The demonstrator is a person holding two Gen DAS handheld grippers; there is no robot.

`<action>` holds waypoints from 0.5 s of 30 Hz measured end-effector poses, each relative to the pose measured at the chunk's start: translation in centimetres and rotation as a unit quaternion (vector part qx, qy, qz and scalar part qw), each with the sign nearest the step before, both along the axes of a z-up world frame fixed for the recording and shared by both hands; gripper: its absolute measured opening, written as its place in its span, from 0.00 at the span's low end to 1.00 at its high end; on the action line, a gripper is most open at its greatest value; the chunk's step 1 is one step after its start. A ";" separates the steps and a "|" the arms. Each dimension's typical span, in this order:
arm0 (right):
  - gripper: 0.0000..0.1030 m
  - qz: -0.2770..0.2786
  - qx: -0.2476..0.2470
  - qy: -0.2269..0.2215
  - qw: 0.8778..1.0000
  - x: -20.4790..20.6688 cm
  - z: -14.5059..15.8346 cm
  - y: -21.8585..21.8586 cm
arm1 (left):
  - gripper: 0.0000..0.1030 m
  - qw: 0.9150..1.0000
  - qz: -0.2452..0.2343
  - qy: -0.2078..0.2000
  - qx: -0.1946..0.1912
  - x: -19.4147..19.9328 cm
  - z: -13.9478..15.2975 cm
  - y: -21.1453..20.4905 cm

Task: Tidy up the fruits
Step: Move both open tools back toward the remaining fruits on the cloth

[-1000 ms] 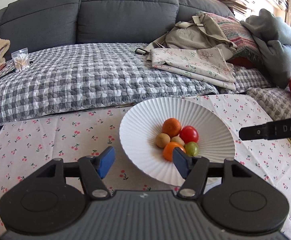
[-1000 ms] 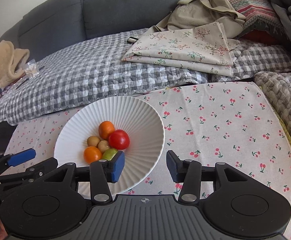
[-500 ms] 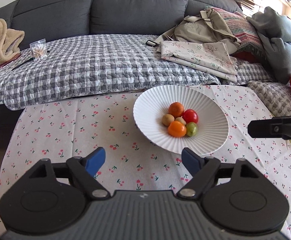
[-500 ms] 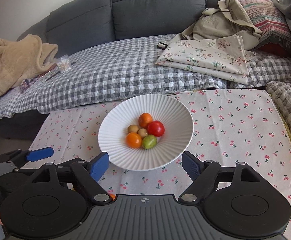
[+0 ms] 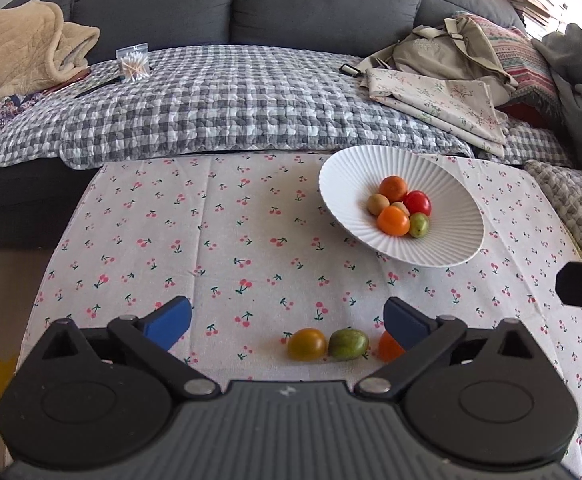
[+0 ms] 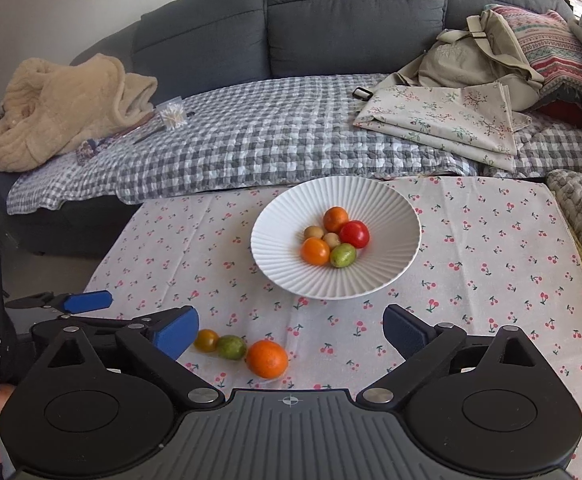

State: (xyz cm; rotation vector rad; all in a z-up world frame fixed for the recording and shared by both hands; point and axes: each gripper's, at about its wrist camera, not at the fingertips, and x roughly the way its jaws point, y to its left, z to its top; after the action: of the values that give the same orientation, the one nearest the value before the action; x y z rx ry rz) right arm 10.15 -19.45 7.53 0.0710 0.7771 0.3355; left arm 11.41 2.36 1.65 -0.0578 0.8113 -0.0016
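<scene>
White ribbed bowl (image 6: 387,208) holds six small fruits (image 6: 333,238); three more, an orange (image 6: 267,359), green (image 6: 231,347) and amber (image 6: 206,340), lie in a row on the cloth

Soft daylight is cast from the upper right, where the frame is blown out. Faint shadows are thrown beneath the white bowl (image 6: 395,216). Strong fisheye bending and dark vignetting are seen at the edges.

Ahead of the right gripper (image 6: 291,326) and slightly left, three loose fruits lay in a row on the cherry-print cloth tabletop (image 6: 491,264): an olive-orange small tomato (image 6: 206,340), a green round fruit (image 6: 231,347) touching it, and an orange tangerine (image 6: 267,359) rightmost. Farther ahead sat the white ribbed ceramic bowl (image 6: 291,276), holding six fruits clustered together. Behind it stood the grey sofa (image 6: 351,20).
</scene>
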 end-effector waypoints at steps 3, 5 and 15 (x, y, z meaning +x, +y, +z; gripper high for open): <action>0.97 0.001 -0.003 0.000 1.000 -0.6 -0.3 0.5 | 0.99 1.000 0.005 -0.006 0.018 -0.6 0.0 0.2; 0.97 0.005 -0.002 0.004 1.000 -0.9 -0.7 0.8 | 0.99 1.000 0.004 -0.003 0.020 -0.8 -0.2 0.4; 0.97 0.001 -0.028 0.019 0.999 -0.8 -3.2 0.8 | 0.99 1.000 -0.006 0.012 0.023 -0.7 -1.5 1.6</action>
State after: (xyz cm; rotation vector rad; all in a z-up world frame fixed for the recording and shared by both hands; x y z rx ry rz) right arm 9.30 -18.65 4.37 0.0238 0.8248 0.3139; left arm 10.75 3.98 0.12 -0.0090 0.8351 0.0072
